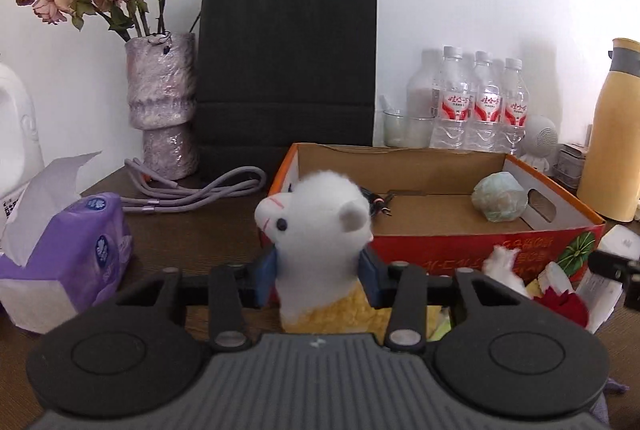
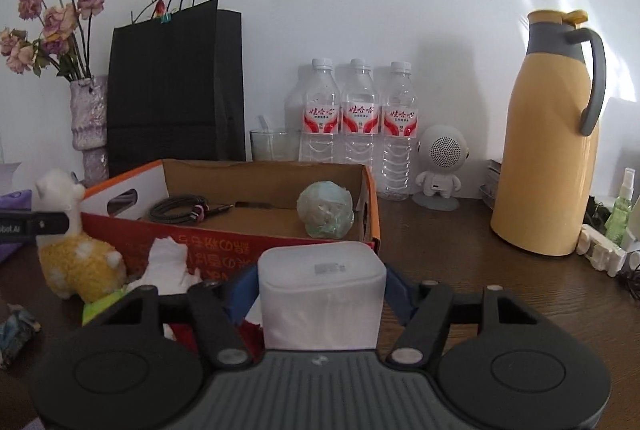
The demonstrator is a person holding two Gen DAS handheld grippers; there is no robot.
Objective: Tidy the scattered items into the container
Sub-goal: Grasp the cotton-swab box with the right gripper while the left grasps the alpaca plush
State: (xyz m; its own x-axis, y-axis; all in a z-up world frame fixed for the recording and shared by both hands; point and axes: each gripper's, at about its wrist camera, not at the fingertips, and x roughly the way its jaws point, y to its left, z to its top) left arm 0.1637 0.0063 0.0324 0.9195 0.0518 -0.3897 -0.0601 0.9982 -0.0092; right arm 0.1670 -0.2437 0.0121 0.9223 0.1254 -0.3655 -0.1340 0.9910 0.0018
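Observation:
My left gripper point(image 1: 318, 272) is shut on the neck of a white and yellow alpaca plush point(image 1: 320, 222), held just in front of the near left corner of the open cardboard box point(image 1: 440, 246). The plush also shows in the right wrist view point(image 2: 76, 262). My right gripper point(image 2: 320, 290) is shut on a white rounded plastic box point(image 2: 322, 294), held in front of the cardboard box point(image 2: 240, 250). Inside the cardboard box lie a crumpled pale green ball point(image 2: 325, 209) and a coiled dark cable point(image 2: 180, 209). A small white plush point(image 2: 170, 266) with red parts lies in front of the box.
A purple tissue pack point(image 1: 76, 250) and lilac cord point(image 1: 192, 189) lie at the left. A vase with dried roses point(image 1: 162, 101), black paper bag point(image 1: 288, 61), water bottles point(image 2: 356, 125), glass point(image 2: 274, 145), white speaker figure point(image 2: 440, 165) and yellow thermos point(image 2: 552, 149) stand behind.

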